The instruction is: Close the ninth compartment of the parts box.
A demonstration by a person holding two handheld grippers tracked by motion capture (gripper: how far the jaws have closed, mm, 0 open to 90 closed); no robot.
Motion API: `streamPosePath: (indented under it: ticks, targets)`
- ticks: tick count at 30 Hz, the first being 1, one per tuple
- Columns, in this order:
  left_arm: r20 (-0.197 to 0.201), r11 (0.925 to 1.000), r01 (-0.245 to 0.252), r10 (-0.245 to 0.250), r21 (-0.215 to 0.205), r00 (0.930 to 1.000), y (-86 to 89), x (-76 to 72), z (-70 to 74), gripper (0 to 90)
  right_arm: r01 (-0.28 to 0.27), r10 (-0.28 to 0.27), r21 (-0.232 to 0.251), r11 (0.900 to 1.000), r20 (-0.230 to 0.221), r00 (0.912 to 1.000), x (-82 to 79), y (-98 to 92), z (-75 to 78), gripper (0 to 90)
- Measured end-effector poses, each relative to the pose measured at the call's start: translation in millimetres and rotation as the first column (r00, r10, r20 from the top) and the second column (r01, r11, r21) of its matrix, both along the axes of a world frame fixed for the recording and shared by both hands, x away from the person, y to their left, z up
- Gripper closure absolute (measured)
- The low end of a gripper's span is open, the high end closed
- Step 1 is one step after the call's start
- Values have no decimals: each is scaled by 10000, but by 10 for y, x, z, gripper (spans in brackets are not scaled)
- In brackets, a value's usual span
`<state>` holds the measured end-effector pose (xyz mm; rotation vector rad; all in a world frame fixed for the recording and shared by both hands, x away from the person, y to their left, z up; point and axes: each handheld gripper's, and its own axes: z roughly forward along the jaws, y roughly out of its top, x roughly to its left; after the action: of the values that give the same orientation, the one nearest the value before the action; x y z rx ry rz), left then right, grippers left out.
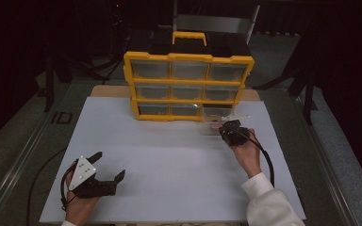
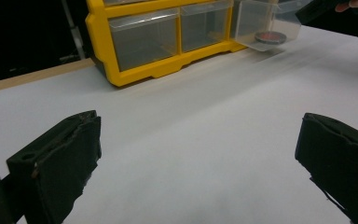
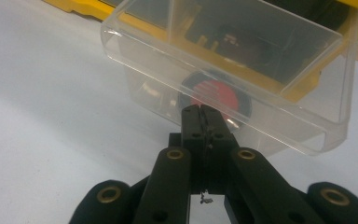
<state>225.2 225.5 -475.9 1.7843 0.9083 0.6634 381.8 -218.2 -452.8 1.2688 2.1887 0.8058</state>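
Drawer of clear, glossy plastic, pulled from a yellow organizer.
Right gripper pinches the boxy clear drawer's thin front wall, round red-and-black disc just beyond; left gripper gapes wide over matte white board.

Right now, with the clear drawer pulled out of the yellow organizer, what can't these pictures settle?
- Whether the right gripper, shut, pinches the clear plastic drawer front: right gripper view, its own jaws cover the contact.
- What the round dark disc with a red centre is: blurred through the drawer wall.
- Contents of the other drawers in the yellow organizer: high view, too small and dim.
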Motion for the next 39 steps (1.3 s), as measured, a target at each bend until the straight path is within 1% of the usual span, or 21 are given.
streamPosePath:
  ticks: [14, 24, 39]
  targets:
    - [0, 10000, 9, -9, -7, 10000, -3, 1, -2, 5, 188, -188, 31, 9998, -43, 9998, 91, 29, -52, 896]
    - [-4, 10000, 16, -16, -20, 10000, -3, 2, -2, 5, 229, -229, -20, 9997, -10, 9997, 114, 38, -60, 896]
    - [-16, 10000, 24, -24, -14, 10000, -7, 4, -5, 5, 262, -259, -318, 9992, 100, 9996, 154, 76, -53, 896]
